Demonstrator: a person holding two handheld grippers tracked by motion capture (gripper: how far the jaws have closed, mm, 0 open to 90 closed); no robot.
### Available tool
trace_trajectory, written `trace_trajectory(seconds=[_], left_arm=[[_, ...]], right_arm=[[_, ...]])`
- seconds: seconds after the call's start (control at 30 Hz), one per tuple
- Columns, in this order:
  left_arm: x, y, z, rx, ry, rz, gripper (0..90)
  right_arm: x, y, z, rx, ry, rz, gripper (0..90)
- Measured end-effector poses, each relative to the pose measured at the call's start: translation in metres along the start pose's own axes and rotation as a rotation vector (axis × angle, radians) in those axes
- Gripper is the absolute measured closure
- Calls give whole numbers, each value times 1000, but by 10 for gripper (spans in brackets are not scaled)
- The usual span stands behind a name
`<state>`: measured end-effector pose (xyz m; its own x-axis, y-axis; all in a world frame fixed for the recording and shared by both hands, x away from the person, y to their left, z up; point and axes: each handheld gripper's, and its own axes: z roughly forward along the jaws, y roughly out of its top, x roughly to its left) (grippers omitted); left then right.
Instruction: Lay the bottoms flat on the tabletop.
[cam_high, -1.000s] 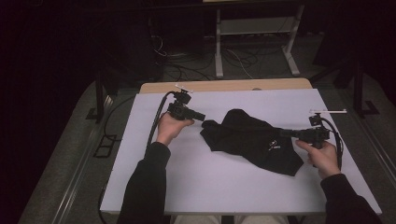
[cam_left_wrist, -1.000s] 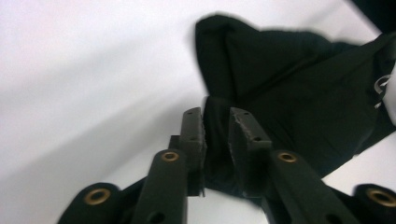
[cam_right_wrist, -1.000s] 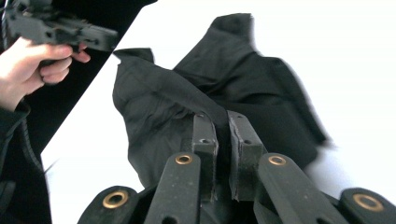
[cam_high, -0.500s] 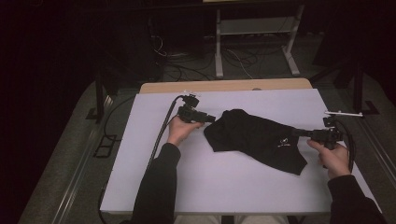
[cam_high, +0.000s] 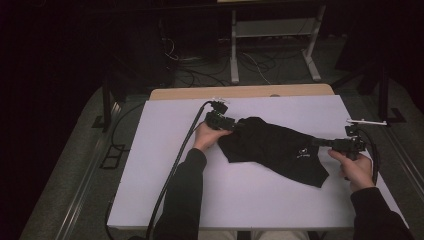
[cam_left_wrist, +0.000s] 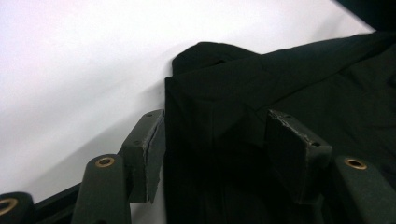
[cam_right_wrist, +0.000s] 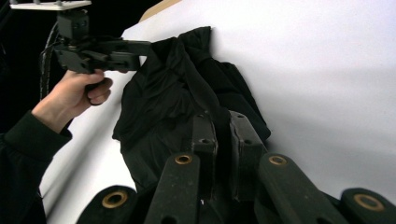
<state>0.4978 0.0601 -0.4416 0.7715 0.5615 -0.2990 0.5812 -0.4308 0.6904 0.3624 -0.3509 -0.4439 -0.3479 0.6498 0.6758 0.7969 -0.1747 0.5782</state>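
Observation:
A black garment (cam_high: 275, 147) with a small white logo lies stretched across the white table top (cam_high: 250, 200). My left gripper (cam_high: 235, 125) is at its left end. Its jaws have just been opening and stand apart with a fold of the cloth (cam_left_wrist: 280, 84) between them, the pads (cam_left_wrist: 149, 140) not pressing. My right gripper (cam_high: 320, 142) is at the garment's right edge, and in the right gripper view it (cam_right_wrist: 219, 121) is shut on a bunched strip of the cloth (cam_right_wrist: 168, 93). That view also has the left gripper (cam_right_wrist: 140, 46) farther off.
The left gripper's thick cable (cam_high: 175, 165) trails down the table's left side. A wooden edge (cam_high: 240, 92) borders the far side of the table. Behind it stand a metal frame (cam_high: 310, 55) and loose cables on the dark floor.
My left gripper has moved right and down onto the garment's left end, and its jaws have opened. The garment now lies flatter and more stretched. The right gripper has barely moved.

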Motion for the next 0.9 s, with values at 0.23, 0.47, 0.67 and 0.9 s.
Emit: trace_trajectory(seconds=[0.23, 0.47, 0.67, 0.9], left_arm=[[-7, 2, 12, 41, 0, 37, 833], [2, -8, -23, 19, -21, -7, 857], [12, -31, -56, -34, -48, -84, 857], [20, -54, -76, -102, -48, -136, 858]], right_arm=[[0, 0, 2, -5, 21, 5, 817], [4, 1, 8, 9, 32, -9, 812], [13, 3, 23, 37, 34, -37, 805], [23, 9, 45, 54, 45, -89, 783]])
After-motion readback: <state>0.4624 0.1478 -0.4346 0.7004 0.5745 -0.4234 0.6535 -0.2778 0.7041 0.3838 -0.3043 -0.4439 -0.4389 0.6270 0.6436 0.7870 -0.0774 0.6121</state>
